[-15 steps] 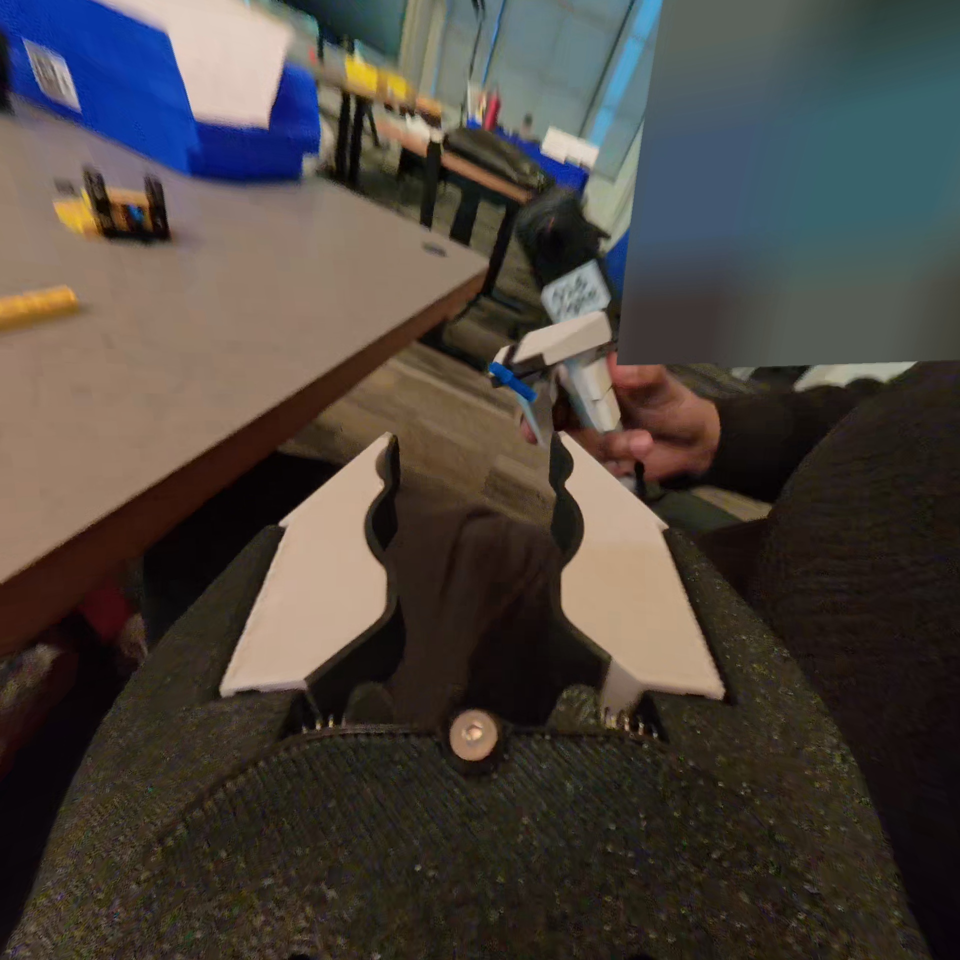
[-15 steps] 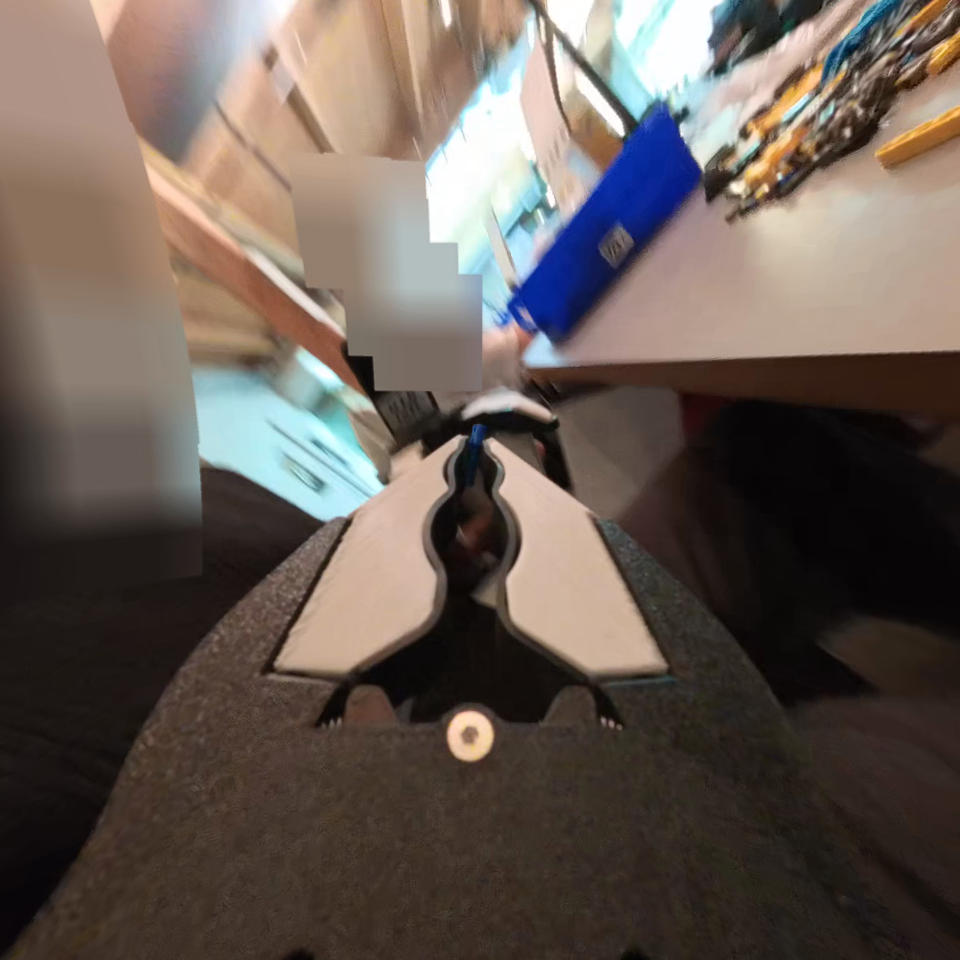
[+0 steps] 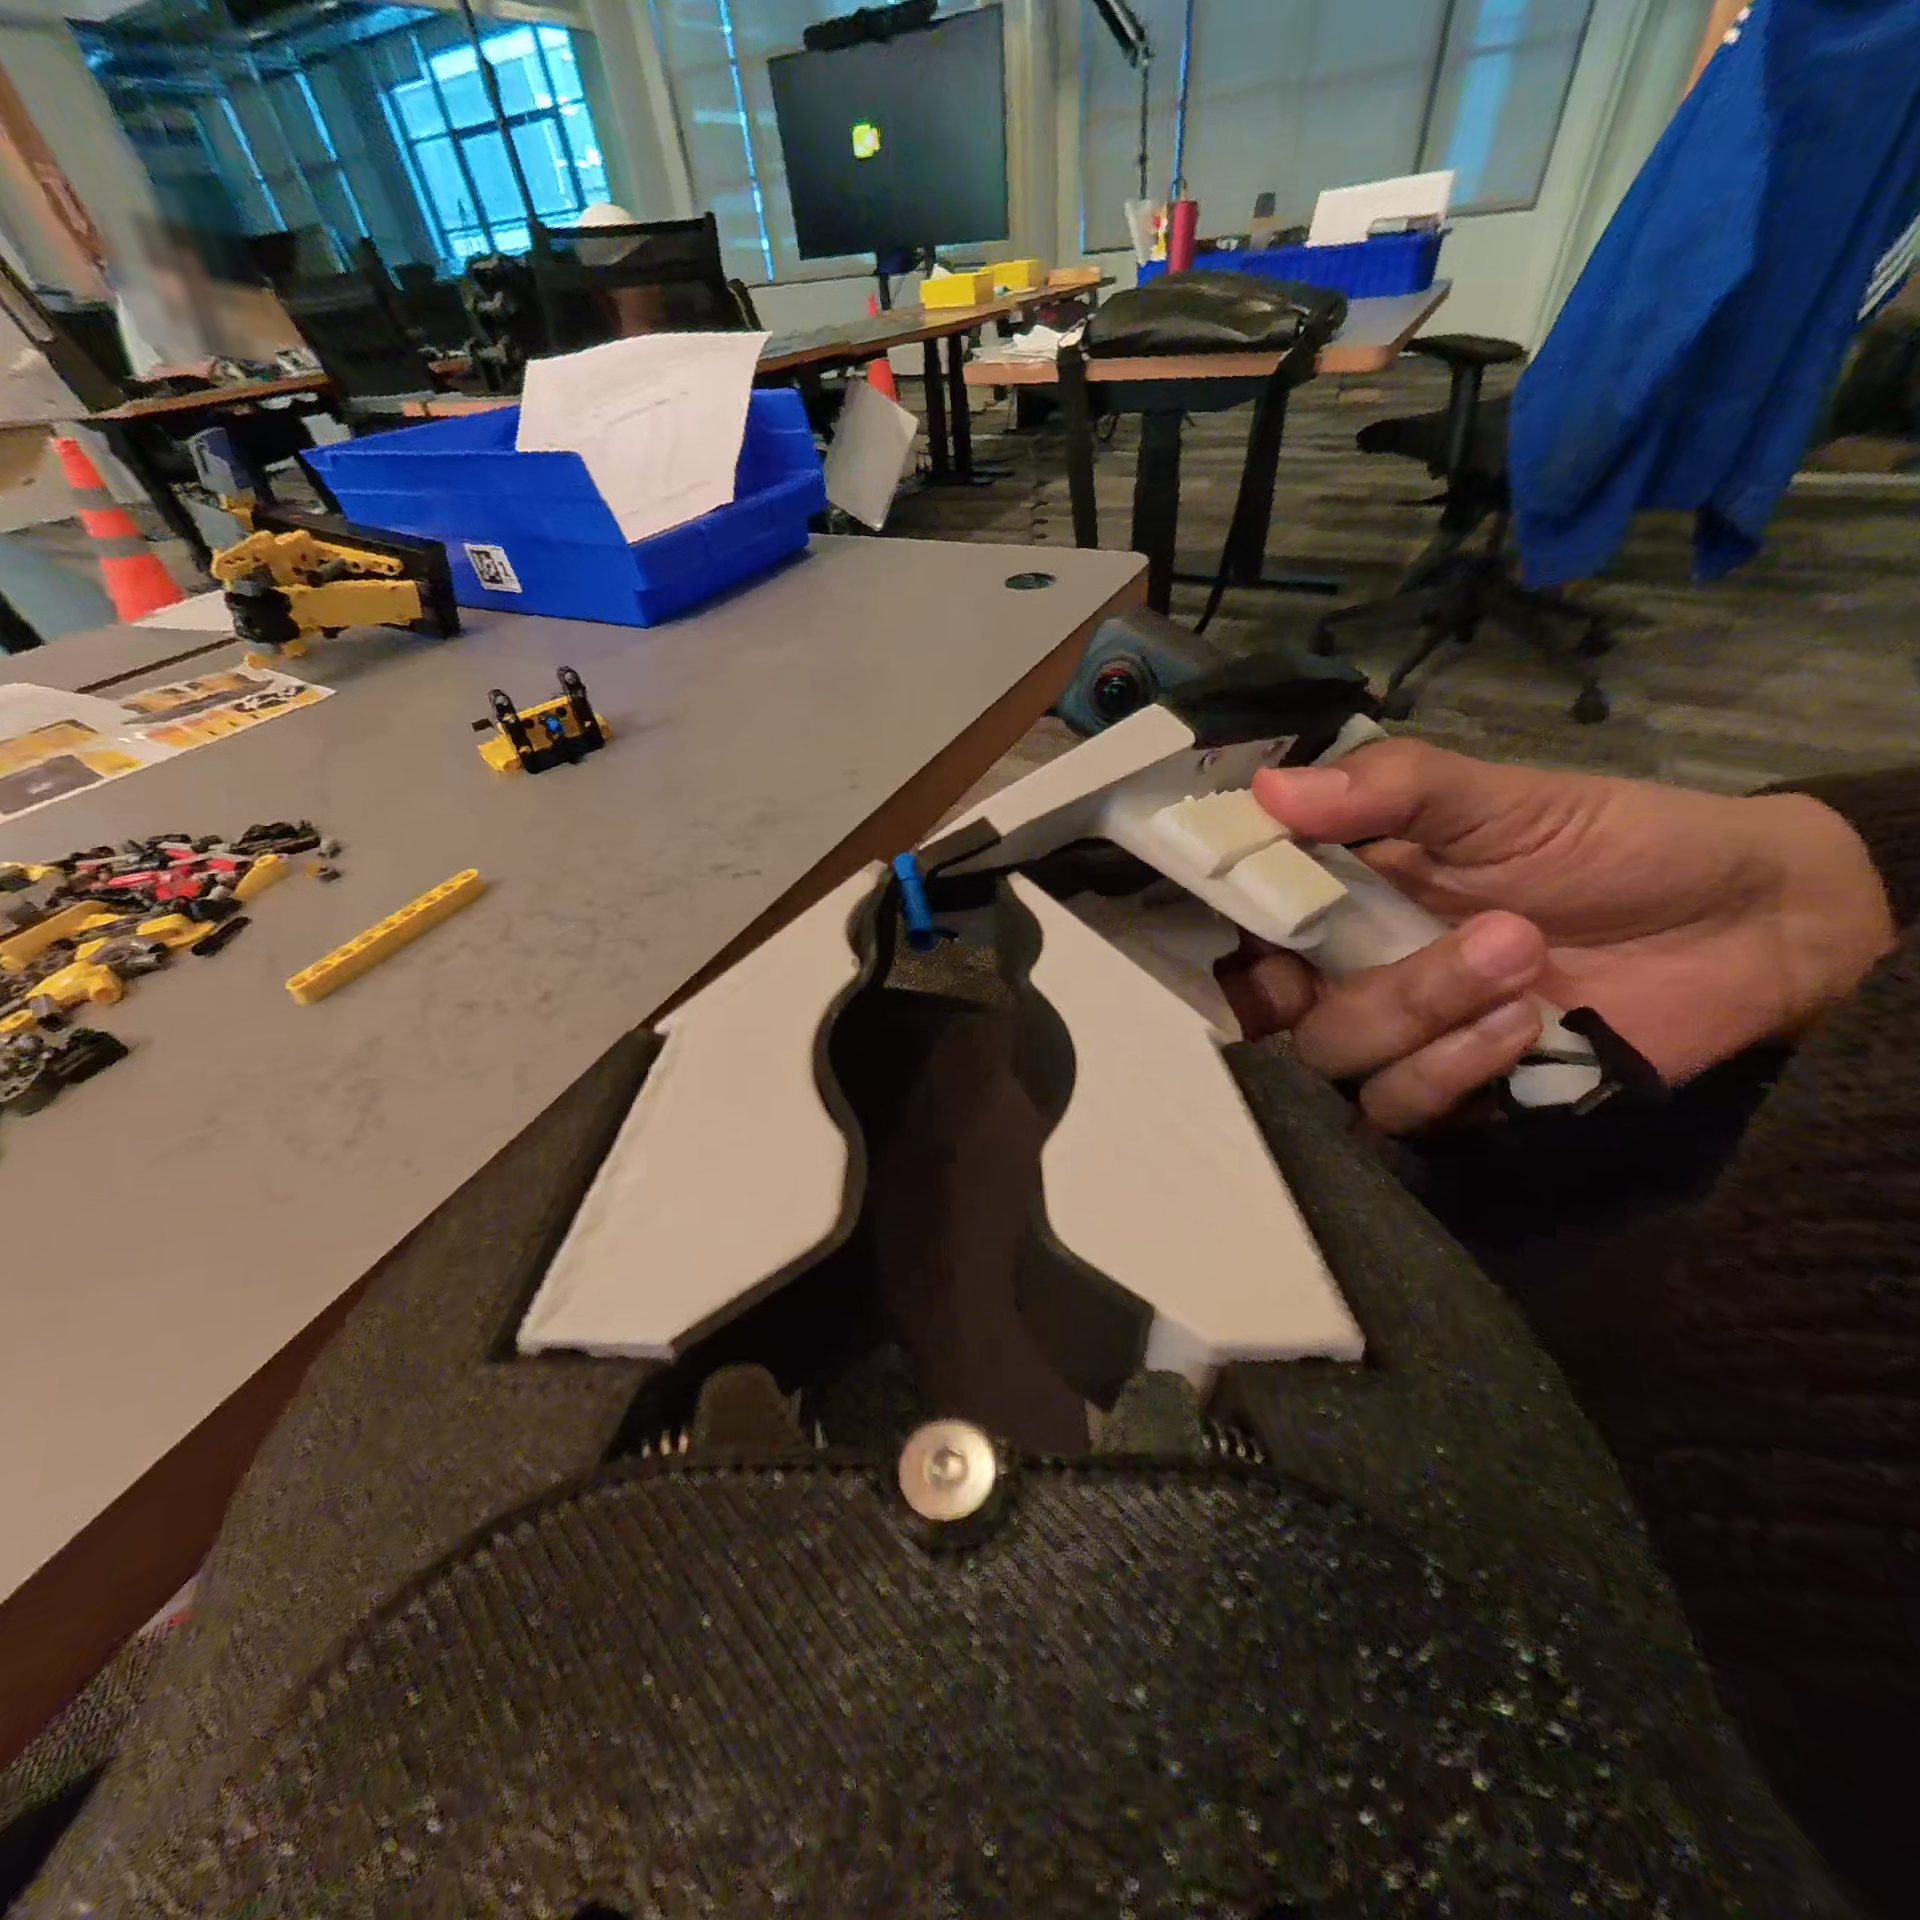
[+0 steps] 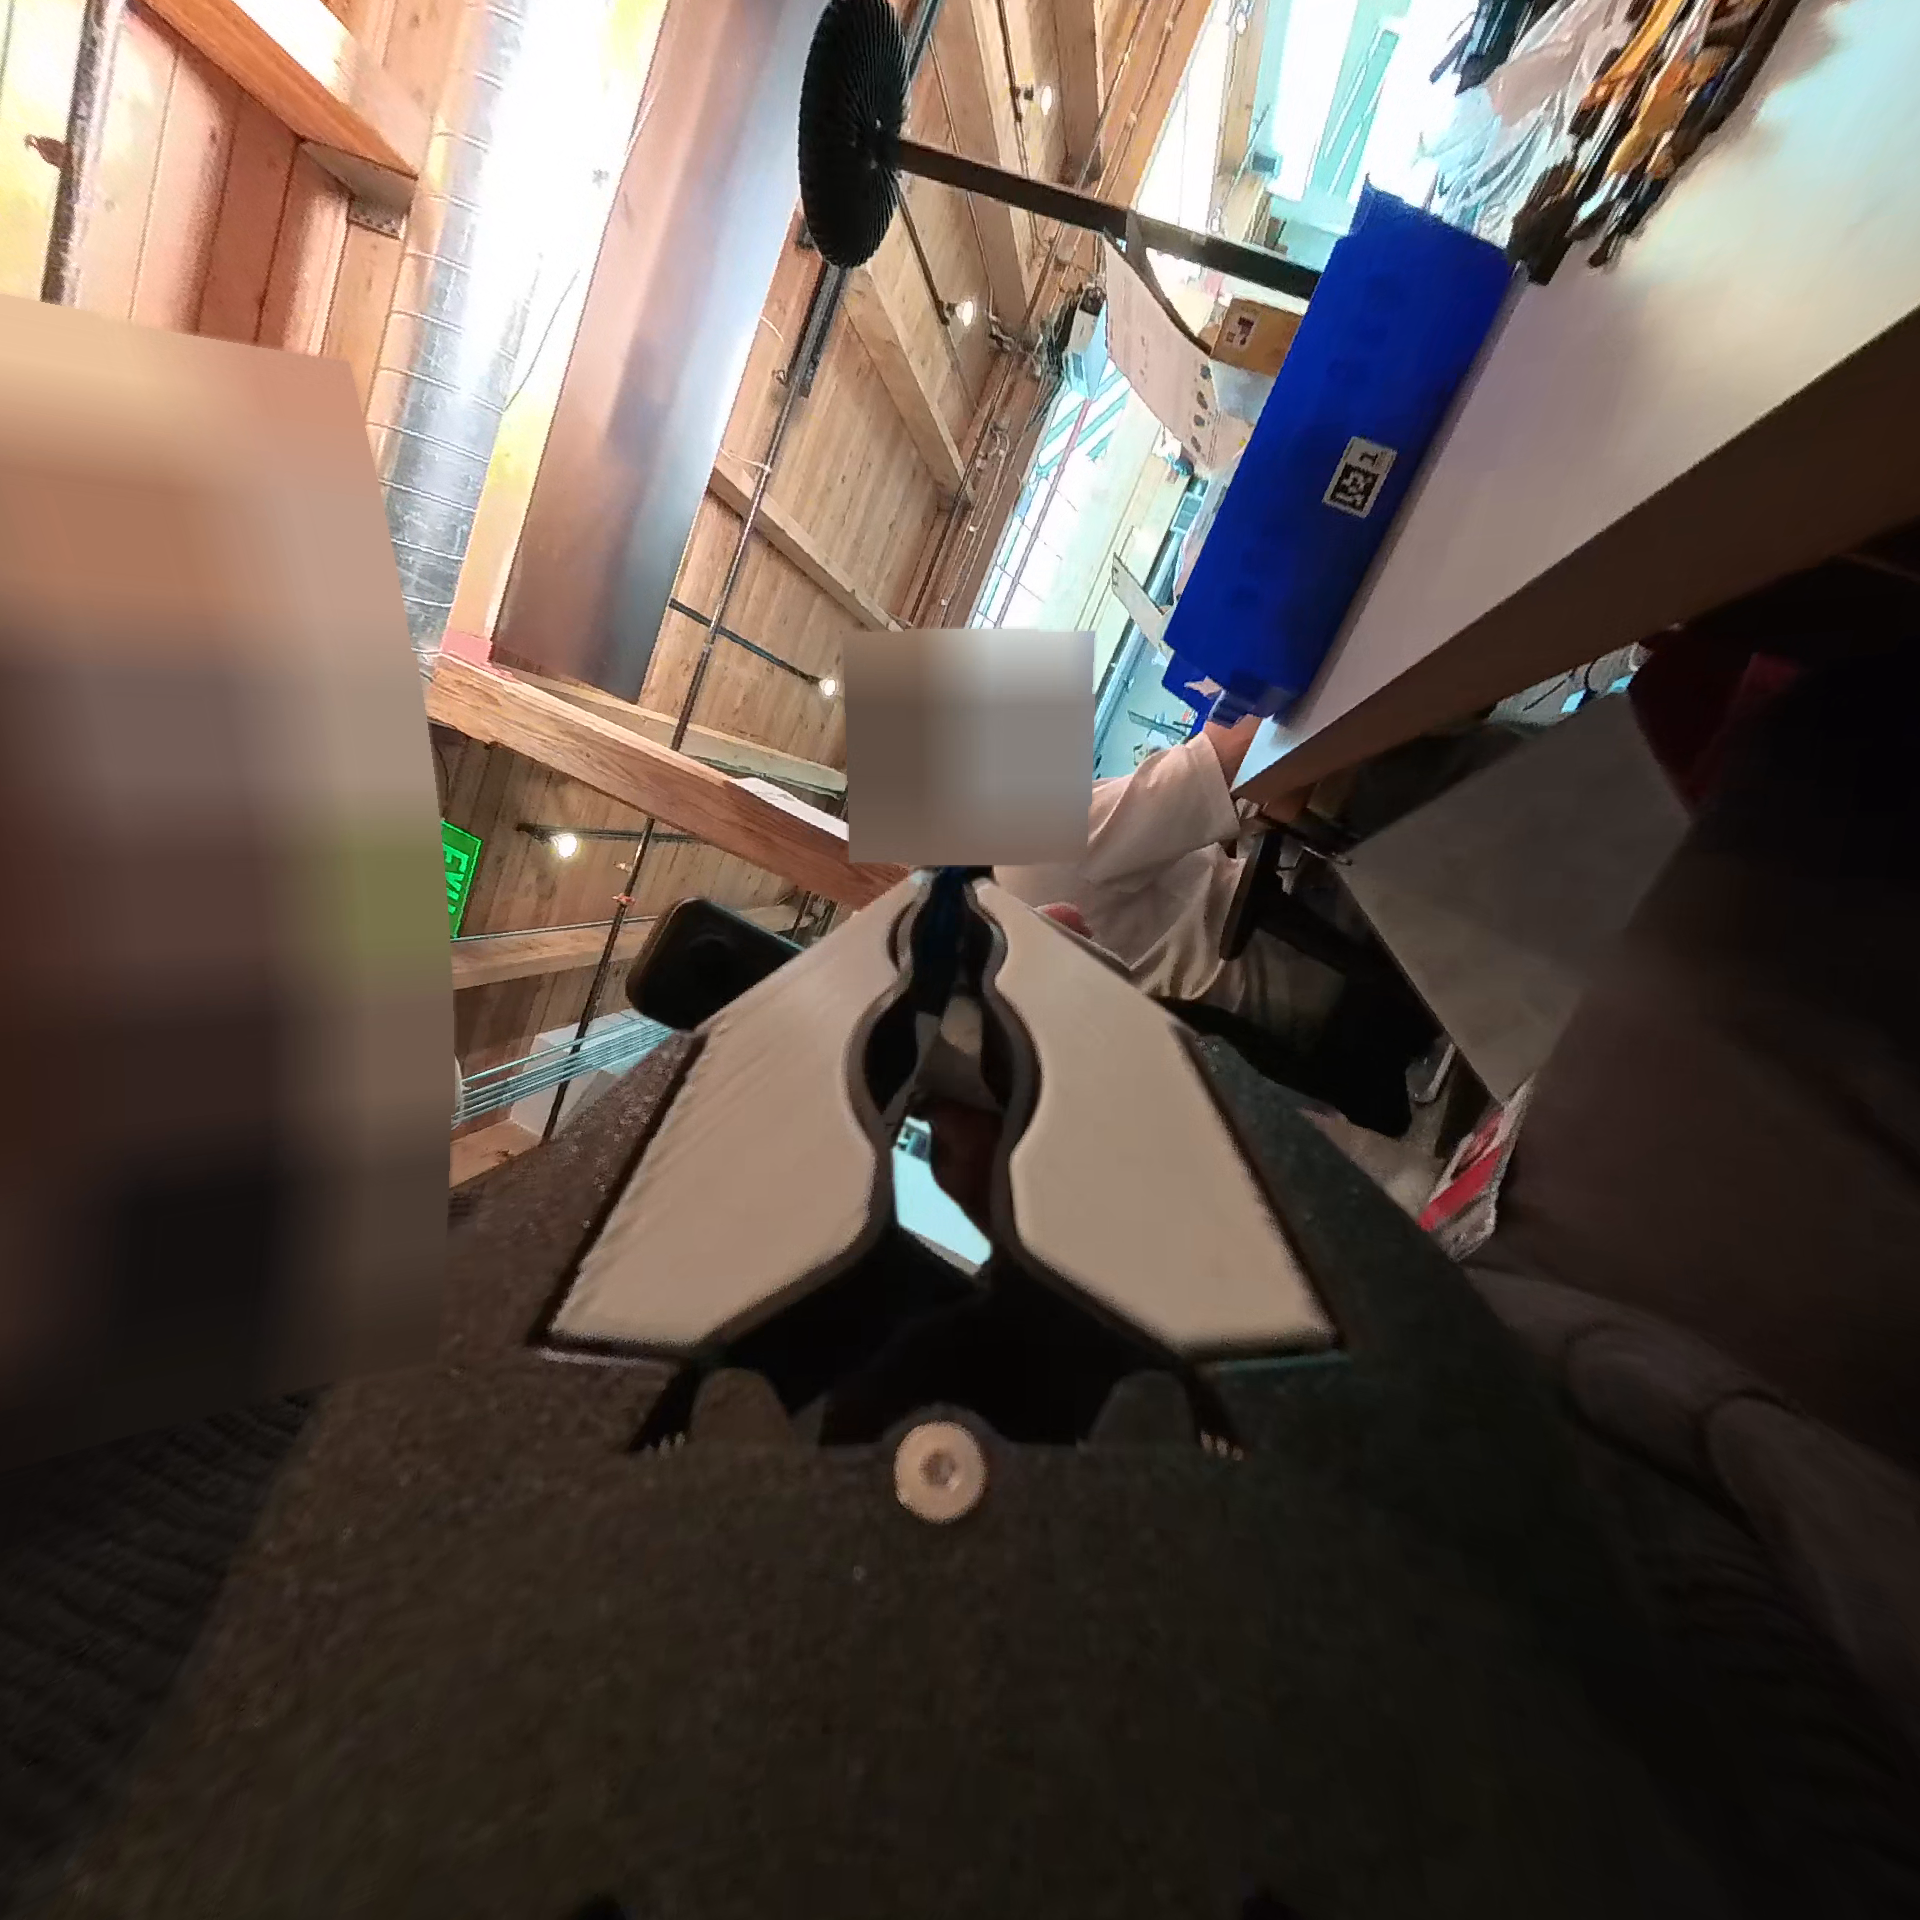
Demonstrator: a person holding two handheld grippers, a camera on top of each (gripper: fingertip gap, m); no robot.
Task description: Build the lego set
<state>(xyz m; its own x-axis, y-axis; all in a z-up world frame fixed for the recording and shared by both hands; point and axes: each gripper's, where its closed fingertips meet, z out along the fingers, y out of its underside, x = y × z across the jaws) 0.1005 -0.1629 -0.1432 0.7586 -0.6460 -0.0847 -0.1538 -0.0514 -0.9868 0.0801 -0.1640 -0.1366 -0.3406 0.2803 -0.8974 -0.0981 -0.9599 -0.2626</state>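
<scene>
My left gripper [image 3: 940, 894] is open, with its white fingers partly drawn in, just off the table's near edge. My right gripper [image 3: 1091, 800], held by a hand [image 3: 1558, 935], reaches in from the right, and its tip sits between the left fingertips. It is shut on a small blue pin [image 3: 914, 899], which stands close to the left gripper's left fingertip. In the right wrist view my right gripper [image 4: 945, 888] is closed, with the blue pin [image 4: 940, 920] pinched at its tips. I cannot tell whether the pin touches the left fingers.
On the grey table [image 3: 675, 831] lie a yellow beam [image 3: 384, 935], a small yellow-black assembly [image 3: 540, 722], a pile of loose parts [image 3: 104, 914], instruction sheets [image 3: 156, 717], a yellow model [image 3: 312, 587] and a blue bin [image 3: 582, 520]. Desks and chairs stand behind. Both grippers' tips are close together, under 4 cm apart.
My right gripper has brought the blue pin in between my left fingertips. My left jaws have narrowed. The left view has swung up over the table.
</scene>
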